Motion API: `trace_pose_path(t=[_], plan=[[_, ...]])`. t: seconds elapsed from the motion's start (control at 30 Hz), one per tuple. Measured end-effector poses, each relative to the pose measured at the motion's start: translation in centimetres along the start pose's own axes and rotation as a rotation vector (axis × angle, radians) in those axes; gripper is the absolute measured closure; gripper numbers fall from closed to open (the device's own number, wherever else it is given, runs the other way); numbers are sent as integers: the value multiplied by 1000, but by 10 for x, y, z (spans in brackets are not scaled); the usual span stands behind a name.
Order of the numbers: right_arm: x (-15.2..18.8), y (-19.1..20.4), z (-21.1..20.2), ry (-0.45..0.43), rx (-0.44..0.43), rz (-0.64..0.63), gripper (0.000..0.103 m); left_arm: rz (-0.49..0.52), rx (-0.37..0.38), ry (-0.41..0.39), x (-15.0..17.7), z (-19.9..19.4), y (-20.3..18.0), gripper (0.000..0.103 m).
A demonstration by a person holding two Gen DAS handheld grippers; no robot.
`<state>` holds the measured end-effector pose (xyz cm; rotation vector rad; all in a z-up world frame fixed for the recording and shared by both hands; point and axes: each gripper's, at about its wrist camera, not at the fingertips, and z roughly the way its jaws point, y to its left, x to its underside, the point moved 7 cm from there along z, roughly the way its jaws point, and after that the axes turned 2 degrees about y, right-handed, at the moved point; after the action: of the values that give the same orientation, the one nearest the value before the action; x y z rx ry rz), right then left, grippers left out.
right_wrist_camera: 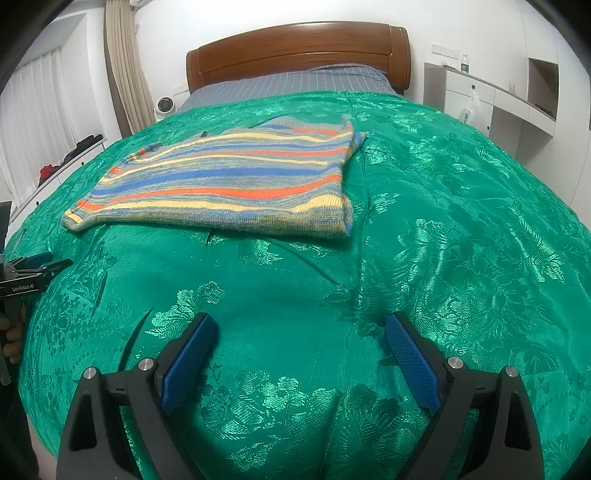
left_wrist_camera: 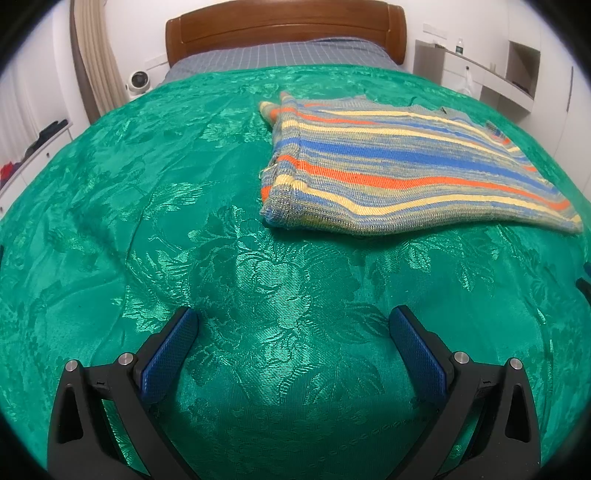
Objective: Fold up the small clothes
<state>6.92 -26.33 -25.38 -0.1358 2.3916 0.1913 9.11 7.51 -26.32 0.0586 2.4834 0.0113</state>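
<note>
A striped knit garment [left_wrist_camera: 399, 166] in blue, orange, yellow and grey lies folded flat on the green bedspread [left_wrist_camera: 207, 236]. It also shows in the right wrist view [right_wrist_camera: 229, 184], up and left of centre. My left gripper [left_wrist_camera: 293, 317] is open and empty, hovering over bare bedspread well short of the garment's near left corner. My right gripper [right_wrist_camera: 301, 321] is open and empty, over the bedspread [right_wrist_camera: 443, 240] short of the garment's near right corner. The left gripper [right_wrist_camera: 33, 269] shows at the left edge of the right wrist view.
A wooden headboard [left_wrist_camera: 284, 33] and grey checked sheet [left_wrist_camera: 280, 55] lie beyond. A small white fan [left_wrist_camera: 138, 83], curtain [left_wrist_camera: 98, 55] and shelf with clothes [left_wrist_camera: 33, 147] stand to the left. White cabinets [left_wrist_camera: 480, 70] stand to the right.
</note>
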Motion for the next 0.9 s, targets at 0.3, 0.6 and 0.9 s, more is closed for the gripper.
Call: trace_pose_path(t=[0.3, 0.6, 0.9], plan=[[1, 0, 0, 3, 3, 0, 10, 0, -1, 1, 0, 0, 0, 1], [1, 0, 0, 2, 2, -1, 10, 2, -4, 4, 1, 0, 0, 1], [1, 0, 0, 2, 2, -1, 10, 3, -6, 5, 2, 1, 1, 1]])
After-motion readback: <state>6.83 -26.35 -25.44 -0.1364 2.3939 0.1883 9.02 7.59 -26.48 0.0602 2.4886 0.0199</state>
